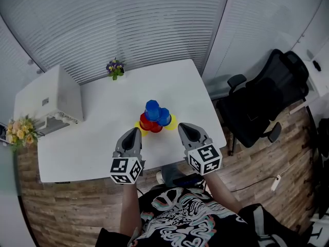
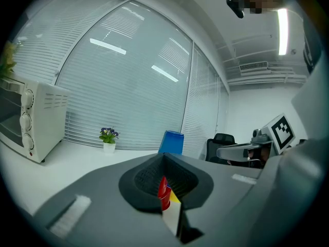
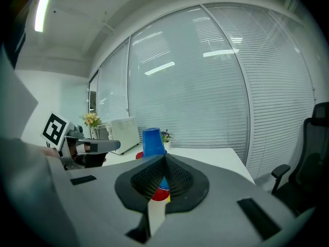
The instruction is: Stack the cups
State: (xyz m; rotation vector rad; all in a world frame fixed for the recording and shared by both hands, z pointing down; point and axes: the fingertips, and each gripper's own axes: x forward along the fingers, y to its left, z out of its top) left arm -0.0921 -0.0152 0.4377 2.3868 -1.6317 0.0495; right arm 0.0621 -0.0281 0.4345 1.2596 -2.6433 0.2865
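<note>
1. The cups [image 1: 154, 120] are seen gathered in one pile near the middle of the white table [image 1: 92, 138].
2. Two blue cups are set at the top of the pile, red cups are seen under them, and yellow is shown at the base on both sides.
3. The left gripper [image 1: 134, 131] is held just in front of the pile on its left side, with the tips pointed at the cups but apart from them.
4. In the left gripper view, the jaws of the left gripper [image 2: 164, 163] are pressed together with nothing between them. Red and yellow cups are glimpsed past their notch, and the top blue cup [image 2: 171, 142] is seen above them.
5. The right gripper [image 1: 183, 128] is held just in front of the pile on its right side, likewise clear of the cups.
6. In the right gripper view, the jaws of the right gripper [image 3: 164, 162] are also closed and empty, and the top blue cup [image 3: 152, 141] is seen rising behind them.
7. A white oven [image 1: 51, 96] is placed at the table's left end, and potted flowers [image 1: 115, 68] are set at its far edge.
8. An office chair [image 1: 267, 99] is seen on the floor to the right of the table.
</note>
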